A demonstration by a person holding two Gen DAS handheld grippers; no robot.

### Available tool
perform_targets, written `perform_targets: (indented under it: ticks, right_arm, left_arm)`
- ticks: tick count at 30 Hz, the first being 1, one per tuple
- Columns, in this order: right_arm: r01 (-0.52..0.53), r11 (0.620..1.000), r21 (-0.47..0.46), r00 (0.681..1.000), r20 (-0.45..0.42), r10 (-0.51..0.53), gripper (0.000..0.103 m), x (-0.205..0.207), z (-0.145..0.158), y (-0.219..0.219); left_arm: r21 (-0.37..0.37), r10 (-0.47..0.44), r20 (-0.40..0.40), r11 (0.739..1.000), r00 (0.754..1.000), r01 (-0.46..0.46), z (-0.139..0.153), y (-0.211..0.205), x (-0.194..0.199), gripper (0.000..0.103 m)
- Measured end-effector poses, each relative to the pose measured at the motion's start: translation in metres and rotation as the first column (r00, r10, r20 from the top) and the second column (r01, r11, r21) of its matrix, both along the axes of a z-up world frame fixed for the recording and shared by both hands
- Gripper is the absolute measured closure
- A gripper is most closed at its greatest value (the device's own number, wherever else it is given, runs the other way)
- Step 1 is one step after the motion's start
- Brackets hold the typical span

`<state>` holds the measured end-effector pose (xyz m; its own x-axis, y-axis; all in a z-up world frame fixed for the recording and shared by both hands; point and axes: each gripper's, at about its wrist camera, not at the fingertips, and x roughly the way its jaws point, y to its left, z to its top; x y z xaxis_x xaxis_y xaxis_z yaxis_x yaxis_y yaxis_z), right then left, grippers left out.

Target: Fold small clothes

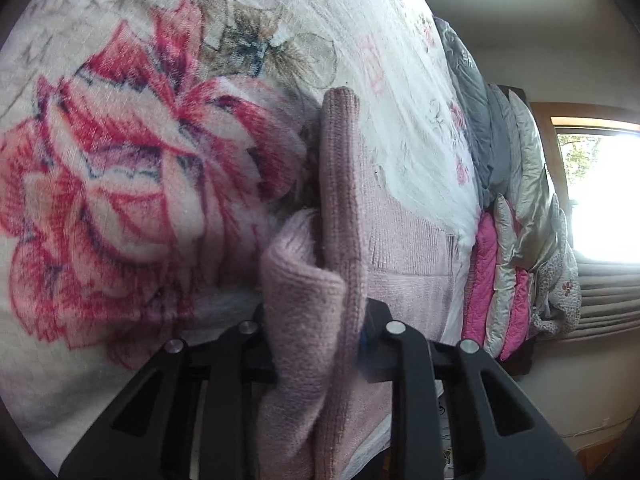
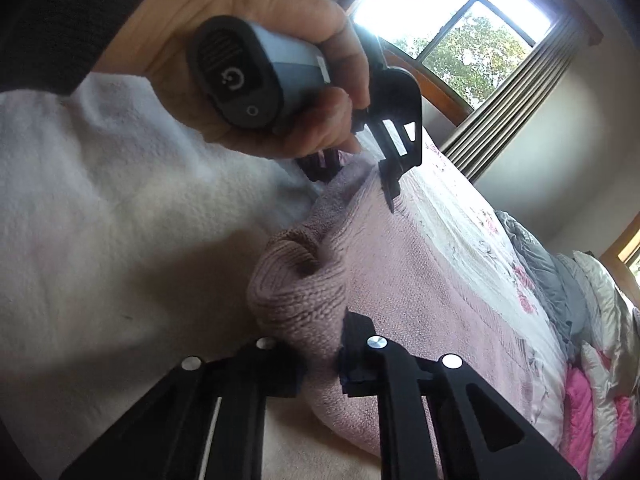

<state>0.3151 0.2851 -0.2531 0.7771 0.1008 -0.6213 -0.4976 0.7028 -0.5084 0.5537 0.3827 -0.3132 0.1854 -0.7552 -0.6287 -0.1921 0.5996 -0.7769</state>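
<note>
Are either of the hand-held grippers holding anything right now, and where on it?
Both hold the pink knit garment: the left hand-held gripper and the right hand-held gripper each pinch a bunched edge fold.

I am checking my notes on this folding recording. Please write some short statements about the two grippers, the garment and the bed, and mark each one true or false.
1. The left gripper is shut on a bunched fold of the pink knit sweater. True.
2. The right gripper is open and holds nothing. False: it also pinches a fold of the sweater.
3. The sweater lies on a floral bedspread. True.
4. The hand seen in the right wrist view holds a pair of scissors. False: it grips the handle of the left gripper.
5. The bedding stacked at the far end of the bed is all blue. False: it is pink, silver and grey.
</note>
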Motion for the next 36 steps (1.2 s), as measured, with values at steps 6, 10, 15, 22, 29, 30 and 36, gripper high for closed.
perform_targets:
  ticks: [6,10,15,22,29,30,36]
  right_arm:
    - [0.054,0.991,0.124,0.999,-0.016,-0.052,0.092,0.001,0.036,-0.026]
    - [0.082,0.978,0.189,0.997,-0.017,-0.081,0.092,0.004,0.061,-0.046]
    - [0.117,0.959,0.258,0.993,-0.009,-0.119,0.092,0.005,0.089,-0.073]
    - [0.152,0.927,0.343,0.987,-0.011,-0.157,0.092,0.004,0.116,-0.108]
    - [0.187,0.896,0.404,0.98,-0.016,-0.198,0.092,0.01,0.132,-0.145]
    - [0.193,0.891,0.411,0.979,-0.018,-0.204,0.092,0.011,0.134,-0.149]
    - [0.218,0.865,0.451,0.973,-0.026,-0.231,0.092,0.011,0.14,-0.172]
  left_arm:
    - [0.073,-0.007,0.009,0.997,1.0,0.006,0.04,-0.015,0.0,0.083]
    - [0.114,-0.015,0.023,0.993,1.0,0.012,0.07,-0.033,0.001,0.083]
    - [0.16,-0.025,0.039,0.987,0.999,0.019,0.1,-0.055,0.001,0.083]
    - [0.225,-0.056,0.064,0.973,0.996,0.04,0.137,-0.087,0.002,0.084]
    - [0.286,-0.083,0.072,0.956,0.994,0.059,0.163,-0.121,0.005,0.084]
    - [0.294,-0.087,0.073,0.954,0.993,0.062,0.166,-0.126,0.005,0.084]
    - [0.339,-0.115,0.081,0.937,0.99,0.082,0.18,-0.156,0.007,0.084]
